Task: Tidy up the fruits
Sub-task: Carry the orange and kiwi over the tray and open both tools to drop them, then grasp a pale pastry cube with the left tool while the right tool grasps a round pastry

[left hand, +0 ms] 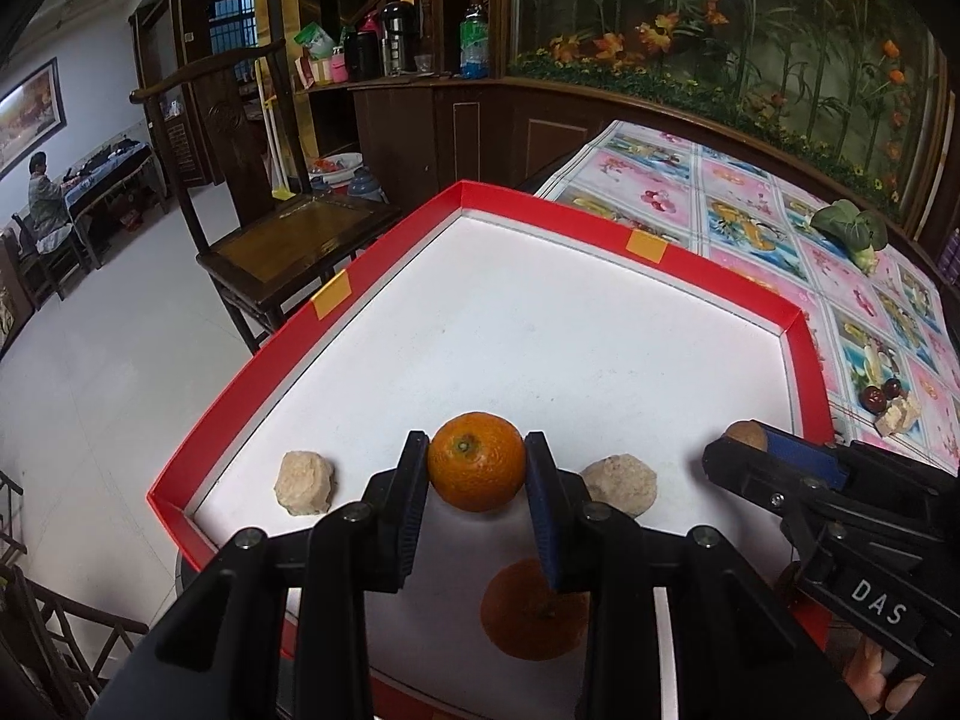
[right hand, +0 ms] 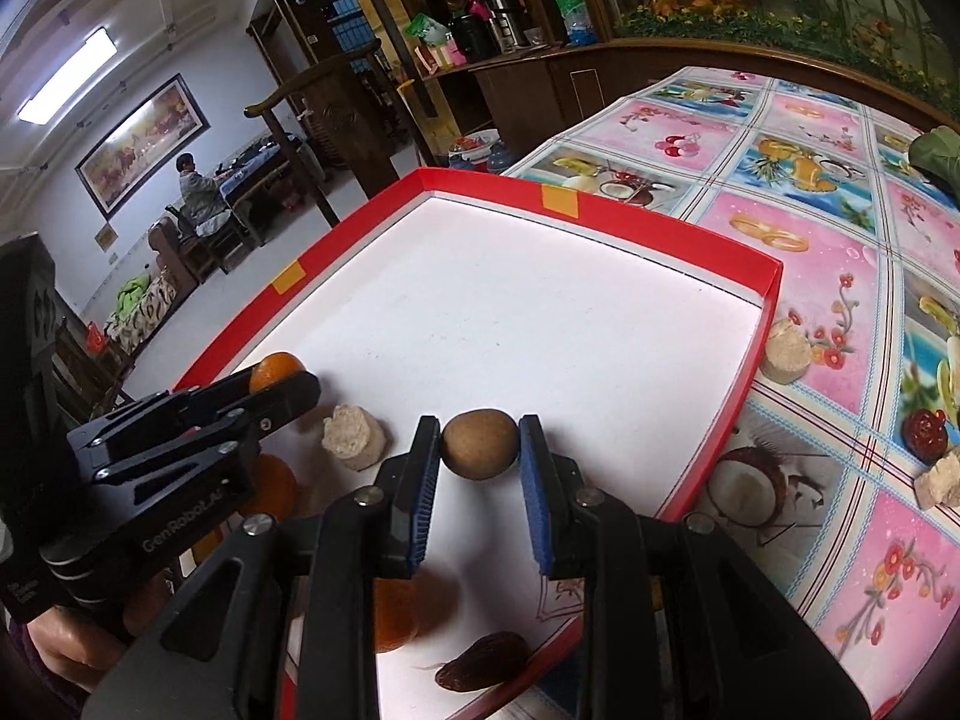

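Item 1. Shallow red-walled cardboard tray with white floor (left hand: pixel 606 228), two orange tape patches on its rim, resting on a table covered by a pink-and-blue fruit-print oilcloth (left hand: pixel 750 192).

Item 2. Left gripper (left hand: pixel 477 468), black fingers with blue ribbed pads, clamped on a round orange tangerine (left hand: pixel 476 461) with its stem end facing up; the fruit sits low over the tray floor near the front wall. In the right wrist view this gripper (right hand: pixel 282 381) appears at the left, only the top of the tangerine (right hand: pixel 275 367) showing past its fingers.

Item 3. Right gripper (right hand: pixel 480 444), same make, jaws closed on a small round brown fruit with a dull skin (right hand: pixel 479 444), just above the tray floor toward the right wall. The left wrist view shows it (left hand: pixel 744 441) at the right, with the brown fruit (left hand: pixel 746 435) peeping out at the tips.

Item 4. Tray contents otherwise: a second orange tangerine (left hand: pixel 534 609) near the front, partly behind the left gripper's fingers; two pale beige crumbly lumps (left hand: pixel 304 482) (left hand: pixel 620 483), one on each side of the held tangerine; one dark wrinkled dried fruit (right hand: pixel 483 662) at the front edge.

Item 5. On the oilcloth outside the tray: a beige lump (right hand: pixel 786 352) beside the right wall, a dark red fruit (right hand: pixel 924 431) touching another beige piece (right hand: pixel 939 480), and a green leafy vegetable (left hand: pixel 852 231) farther back.

Item 6. Background: dark wooden chair (left hand: pixel 288 240); a person seated at a distant table (left hand: pixel 45 198).
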{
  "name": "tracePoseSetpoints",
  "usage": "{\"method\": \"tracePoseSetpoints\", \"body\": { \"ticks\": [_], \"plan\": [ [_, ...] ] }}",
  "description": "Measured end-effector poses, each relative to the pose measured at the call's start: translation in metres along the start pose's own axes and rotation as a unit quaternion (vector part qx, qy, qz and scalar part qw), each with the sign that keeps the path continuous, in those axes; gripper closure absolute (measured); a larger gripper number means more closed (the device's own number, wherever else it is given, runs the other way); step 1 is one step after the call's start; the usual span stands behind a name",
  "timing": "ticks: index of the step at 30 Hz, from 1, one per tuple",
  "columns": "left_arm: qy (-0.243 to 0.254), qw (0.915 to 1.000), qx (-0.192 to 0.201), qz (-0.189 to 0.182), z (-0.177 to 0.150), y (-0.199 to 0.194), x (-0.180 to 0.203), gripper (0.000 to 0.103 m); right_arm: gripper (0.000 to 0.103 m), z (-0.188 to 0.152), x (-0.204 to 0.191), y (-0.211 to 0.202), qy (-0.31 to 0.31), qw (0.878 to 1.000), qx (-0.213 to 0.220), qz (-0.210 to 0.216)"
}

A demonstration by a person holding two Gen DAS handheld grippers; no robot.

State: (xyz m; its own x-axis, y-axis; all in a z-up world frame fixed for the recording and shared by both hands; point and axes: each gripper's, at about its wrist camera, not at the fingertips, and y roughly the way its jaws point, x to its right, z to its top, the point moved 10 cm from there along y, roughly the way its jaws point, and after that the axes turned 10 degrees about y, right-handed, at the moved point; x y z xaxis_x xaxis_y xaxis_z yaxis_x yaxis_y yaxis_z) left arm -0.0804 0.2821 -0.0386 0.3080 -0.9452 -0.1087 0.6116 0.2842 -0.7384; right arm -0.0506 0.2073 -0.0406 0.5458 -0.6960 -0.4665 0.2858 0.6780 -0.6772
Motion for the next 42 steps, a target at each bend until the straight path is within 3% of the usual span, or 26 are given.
{"method": "tracePoseSetpoints", "body": {
  "ticks": [2,3,4,7,14,22,27,32,35,42],
  "plan": [
    [-0.005,1.0000,-0.005,-0.001,-0.002,0.001,-0.002,0.069,0.074,0.000,0.000,0.001,-0.005,1.000,-0.002,-0.006],
    [-0.007,1.0000,-0.006,0.001,-0.002,0.000,-0.003,0.062,0.073,-0.001,-0.001,0.001,-0.006,1.000,-0.004,-0.006],
    [-0.009,0.9999,-0.005,0.003,-0.003,-0.001,-0.005,0.055,0.068,-0.001,-0.002,0.001,-0.006,1.000,-0.006,-0.002],
    [-0.015,0.9999,0.002,0.003,-0.001,-0.008,-0.006,0.053,0.049,0.001,-0.006,-0.005,-0.004,1.000,0.001,0.008],
    [-0.014,0.9998,0.013,-0.002,0.006,-0.025,0.002,0.047,0.049,0.025,0.005,-0.046,0.010,0.997,0.065,0.030],
    [0.040,0.9977,0.045,-0.032,0.019,-0.057,0.050,0.039,0.049,0.061,0.086,-0.107,0.127,0.983,0.125,0.045],
    [0.084,0.9929,0.052,-0.067,0.021,-0.065,0.094,0.038,0.049,0.056,0.162,-0.142,0.170,0.975,0.141,-0.012],
    [0.127,0.9852,0.042,-0.107,0.017,-0.061,0.146,0.038,0.049,0.042,0.225,-0.169,0.201,0.968,0.140,-0.061],
    [0.155,0.9795,0.037,-0.123,0.015,-0.058,0.176,0.038,0.049,0.032,0.247,-0.162,0.218,0.966,0.109,-0.085],
    [0.183,0.9714,0.009,-0.151,0.009,-0.038,0.226,0.038,0.049,0.018,0.246,-0.142,0.207,0.972,0.052,-0.101]
  ]
}}
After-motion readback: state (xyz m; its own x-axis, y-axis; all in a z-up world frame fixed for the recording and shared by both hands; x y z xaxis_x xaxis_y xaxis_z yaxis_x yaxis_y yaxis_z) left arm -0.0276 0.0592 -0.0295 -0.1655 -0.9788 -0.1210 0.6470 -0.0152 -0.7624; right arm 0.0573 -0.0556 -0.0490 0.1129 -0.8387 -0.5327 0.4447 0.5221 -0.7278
